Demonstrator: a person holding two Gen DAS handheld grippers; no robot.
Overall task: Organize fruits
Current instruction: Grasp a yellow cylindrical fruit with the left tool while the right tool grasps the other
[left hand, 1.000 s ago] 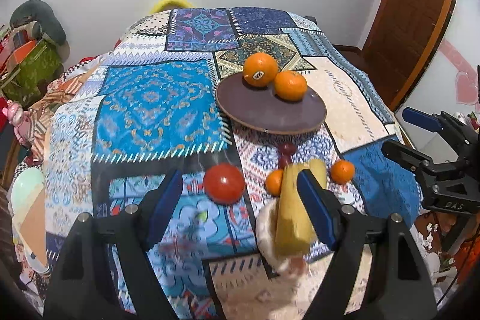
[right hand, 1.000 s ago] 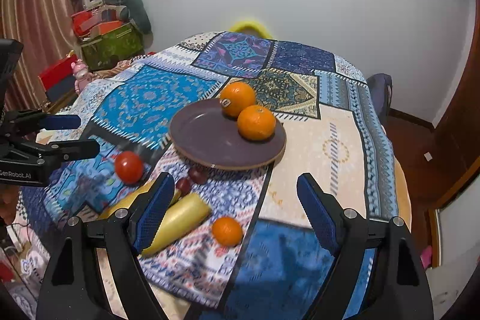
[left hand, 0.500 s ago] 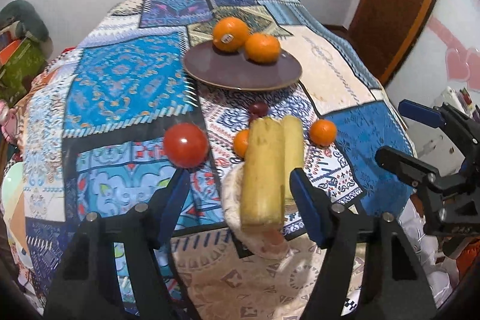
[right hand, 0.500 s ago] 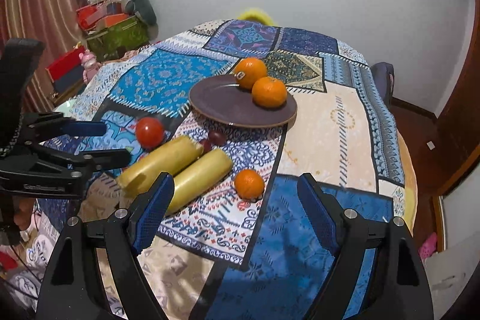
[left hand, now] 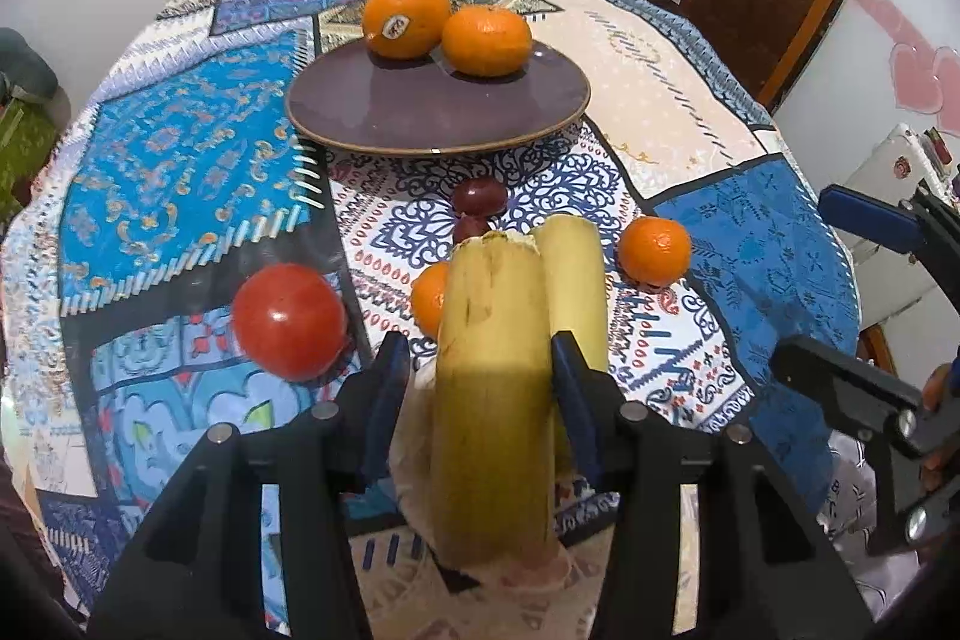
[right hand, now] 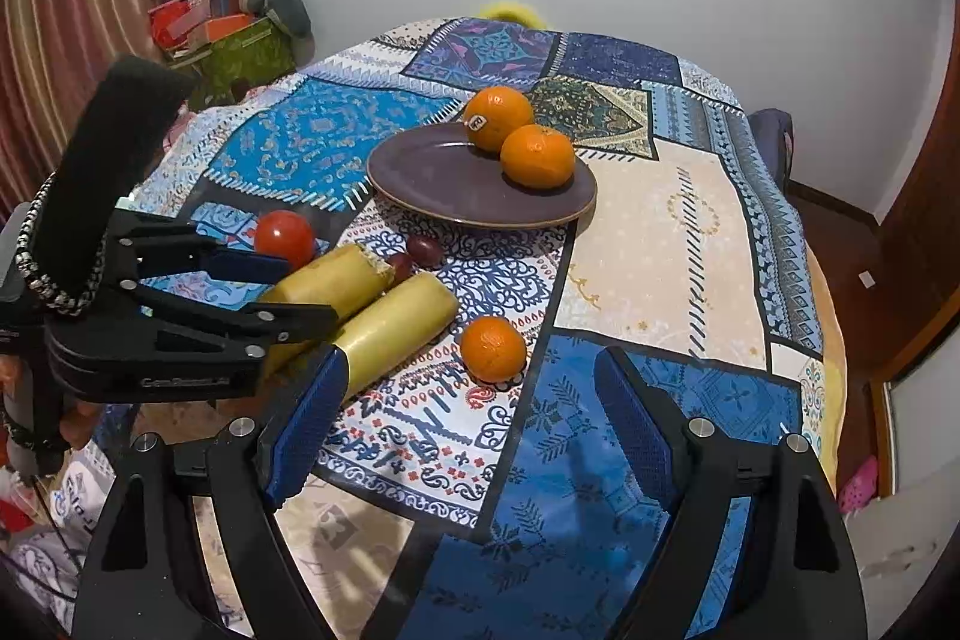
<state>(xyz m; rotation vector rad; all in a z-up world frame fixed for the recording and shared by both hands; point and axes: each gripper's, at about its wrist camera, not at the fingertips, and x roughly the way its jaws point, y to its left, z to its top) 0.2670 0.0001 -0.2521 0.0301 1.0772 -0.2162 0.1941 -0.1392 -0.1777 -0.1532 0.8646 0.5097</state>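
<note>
No legible text (orange (left hand: pixel 405 17) sticker (left hand: pixel 396 27) blurred)

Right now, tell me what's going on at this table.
A person with two handheld grippers is sorting fruit. The left gripper straddles one banana, its jaws close around it but not clearly clamped. The right gripper hangs open and empty above the cloth. Two oranges sit on the purple plate; a tomato and a small orange lie loose.
</note>
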